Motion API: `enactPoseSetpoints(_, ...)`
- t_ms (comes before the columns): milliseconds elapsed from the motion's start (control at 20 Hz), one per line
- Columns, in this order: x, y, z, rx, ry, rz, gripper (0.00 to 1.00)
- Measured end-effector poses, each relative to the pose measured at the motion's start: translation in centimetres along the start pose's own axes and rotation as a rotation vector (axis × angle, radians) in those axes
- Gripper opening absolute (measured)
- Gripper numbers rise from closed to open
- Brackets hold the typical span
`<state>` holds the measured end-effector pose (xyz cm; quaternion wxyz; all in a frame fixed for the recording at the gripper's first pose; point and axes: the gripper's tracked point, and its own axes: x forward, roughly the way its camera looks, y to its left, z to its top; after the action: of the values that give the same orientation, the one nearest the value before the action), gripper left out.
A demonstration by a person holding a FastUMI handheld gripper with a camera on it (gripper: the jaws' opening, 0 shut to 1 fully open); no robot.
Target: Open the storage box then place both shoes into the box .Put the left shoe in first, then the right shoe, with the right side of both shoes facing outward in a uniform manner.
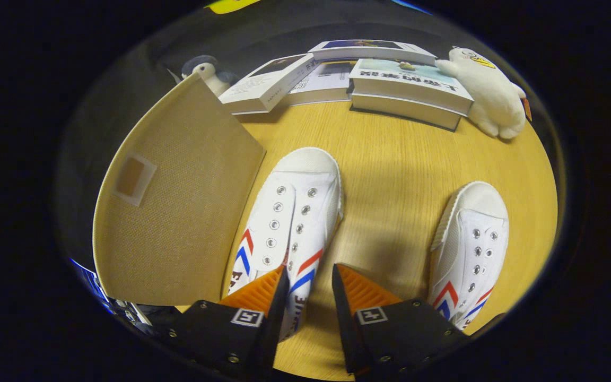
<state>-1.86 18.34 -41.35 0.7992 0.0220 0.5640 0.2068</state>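
Fingers of the gripper (310, 276) were spread apart, holding nothing, hovering low over the wooden table (390, 159). Left shoe (289, 223), white with red and blue chevrons, lay just ahead of the fingers, its heel side between them, toe pointing away. Right shoe (470, 244), same pattern, sat well apart to the right of the left shoe, also toe away. Storage box (178, 201), beige fabric with a small label window, stood just left of the left shoe, nearly touching it; lid state unclear. Beyond the left shoe, stacked books (406, 90), a white plush toy (488, 95) beside them, a small penguin toy (207, 71) behind the box.
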Motion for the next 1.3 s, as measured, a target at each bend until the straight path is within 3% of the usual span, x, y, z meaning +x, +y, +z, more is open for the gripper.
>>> enactPoseSetpoints(50, -0.2, 0.1, 0.2, -0.027, 0.002, -0.006, 0.23)
enactPoseSetpoints(100, -0.7, -0.1, 0.2, -0.025, 0.001, -0.020, 0.23)
enactPoseSetpoints(150, -0.5, 0.1, 0.3, -0.003, 0.001, -0.010, 0.09)
enactPoseSetpoints(600, -3.1, 0.8, -0.7, 0.197, 0.095, 0.097, 0.09)
enactPoseSetpoints(650, -3.4, 0.8, -0.9, 0.226, 0.108, 0.105, 0.00)
enactPoseSetpoints(750, -3.9, 0.5, -0.9, 0.262, 0.114, 0.113, 0.00)
enactPoseSetpoints(1300, -11.8, 2.6, 3.8, 0.202, 0.018, 0.139, 0.00)
